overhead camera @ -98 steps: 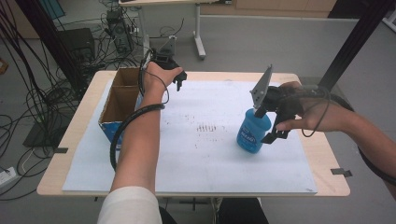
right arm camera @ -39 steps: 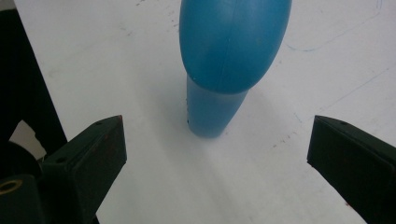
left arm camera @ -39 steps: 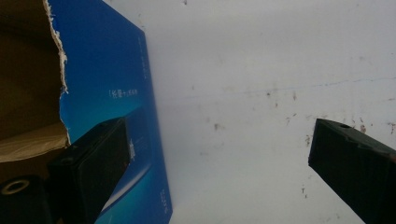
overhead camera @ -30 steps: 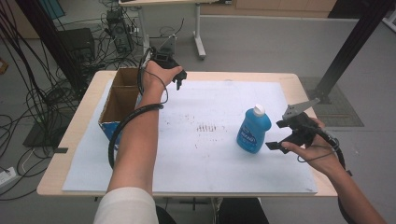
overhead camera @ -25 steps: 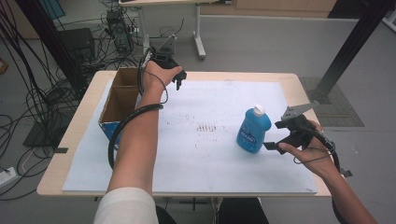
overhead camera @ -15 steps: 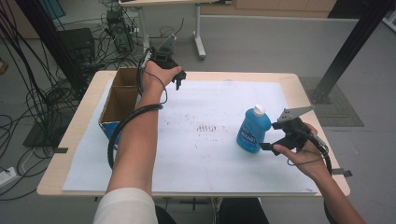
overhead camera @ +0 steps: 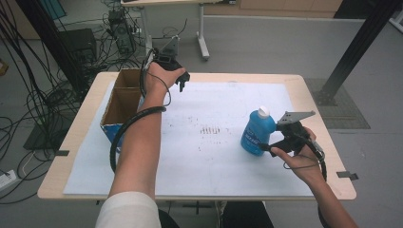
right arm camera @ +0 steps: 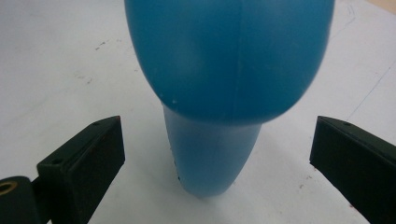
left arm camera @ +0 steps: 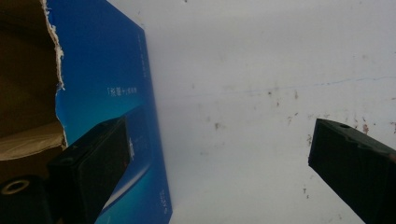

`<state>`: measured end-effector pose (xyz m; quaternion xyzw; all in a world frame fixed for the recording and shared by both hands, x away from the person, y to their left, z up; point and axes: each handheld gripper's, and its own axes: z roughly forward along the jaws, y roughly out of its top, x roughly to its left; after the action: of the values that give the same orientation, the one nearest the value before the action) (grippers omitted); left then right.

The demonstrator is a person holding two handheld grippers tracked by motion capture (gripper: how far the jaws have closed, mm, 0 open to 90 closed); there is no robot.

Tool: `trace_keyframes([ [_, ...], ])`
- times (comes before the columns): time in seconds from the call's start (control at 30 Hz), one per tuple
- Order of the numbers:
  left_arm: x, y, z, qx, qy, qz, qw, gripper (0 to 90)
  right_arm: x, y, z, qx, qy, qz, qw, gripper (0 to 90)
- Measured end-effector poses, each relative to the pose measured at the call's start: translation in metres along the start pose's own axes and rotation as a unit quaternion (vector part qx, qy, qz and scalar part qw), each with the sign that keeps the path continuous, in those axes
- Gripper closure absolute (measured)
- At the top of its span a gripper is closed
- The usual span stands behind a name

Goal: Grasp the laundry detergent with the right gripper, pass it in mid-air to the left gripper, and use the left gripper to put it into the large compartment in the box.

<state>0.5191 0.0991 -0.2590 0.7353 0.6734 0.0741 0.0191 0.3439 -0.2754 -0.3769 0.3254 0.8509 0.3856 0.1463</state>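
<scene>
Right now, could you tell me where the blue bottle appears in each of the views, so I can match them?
High view: the blue bottle stands upright right of centre on the white sheet, just ahead of the right gripper.
Right gripper view: the bottle looms close at top centre, between the open jaws.
Left gripper view: I can't find it; a blue box wall is there.
Shared landmark: the white sheet.

A blue bottle (overhead camera: 256, 132) with a white cap stands upright on the white sheet (overhead camera: 209, 156). The right gripper (overhead camera: 269, 148) sits just right of it; the left gripper (overhead camera: 181, 81) and cardboard box (overhead camera: 119, 105) lie well to its left.
</scene>
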Motion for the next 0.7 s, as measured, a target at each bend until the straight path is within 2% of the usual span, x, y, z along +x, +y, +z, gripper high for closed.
trace_keyframes([
  [0.33,-0.001,0.000,0.002,0.001,0.000,0.001,1.0000,6.1,0.005,-0.002,0.010,-0.026,-0.011,0.007,0.9996,2.7],
  [0.7,-0.001,0.000,0.002,0.002,0.000,0.002,1.0000,6.1,0.007,-0.003,0.017,-0.044,-0.009,0.013,0.9989,2.4],
])
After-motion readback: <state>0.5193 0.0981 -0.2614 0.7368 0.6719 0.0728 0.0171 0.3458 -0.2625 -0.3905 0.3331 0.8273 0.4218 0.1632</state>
